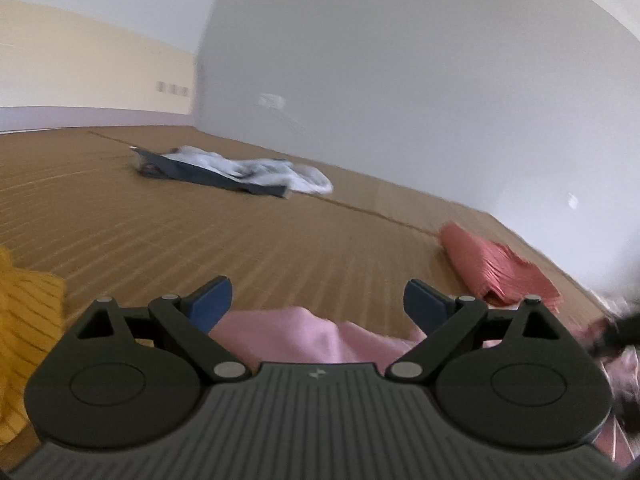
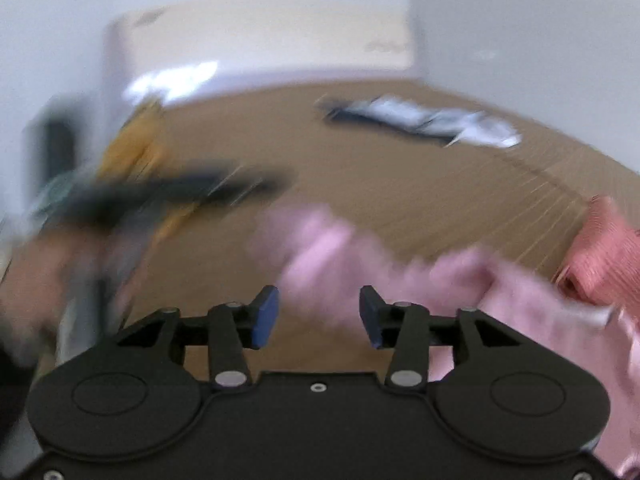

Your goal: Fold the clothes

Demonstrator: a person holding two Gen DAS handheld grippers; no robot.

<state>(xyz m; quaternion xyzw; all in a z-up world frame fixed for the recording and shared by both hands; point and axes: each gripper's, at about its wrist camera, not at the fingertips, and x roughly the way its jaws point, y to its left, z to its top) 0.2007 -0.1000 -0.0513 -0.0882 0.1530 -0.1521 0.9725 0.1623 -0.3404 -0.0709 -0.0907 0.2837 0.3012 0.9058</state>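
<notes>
Left tongs [image 1: 318, 304]: spread wide, empty, blue pads above a pale pink garment [image 1: 288, 334] bunched just under them; small emblem on the body, no readable lettering. Right tongs [image 2: 318, 316]: moderately parted, gripping nothing, the pink garment [image 2: 400, 276] just ahead, blurred. Yellow striped garment [image 1: 24, 320] at left edge. Folded salmon ribbed garment [image 1: 496, 268] at right. Woven mat surface [image 1: 240, 224] underneath. Farthest: white and navy clothes [image 1: 236, 172] near wall [image 1: 400, 80].

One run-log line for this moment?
left gripper open over pink cloth | right gripper open | nothing gripped | right view blurred
</notes>
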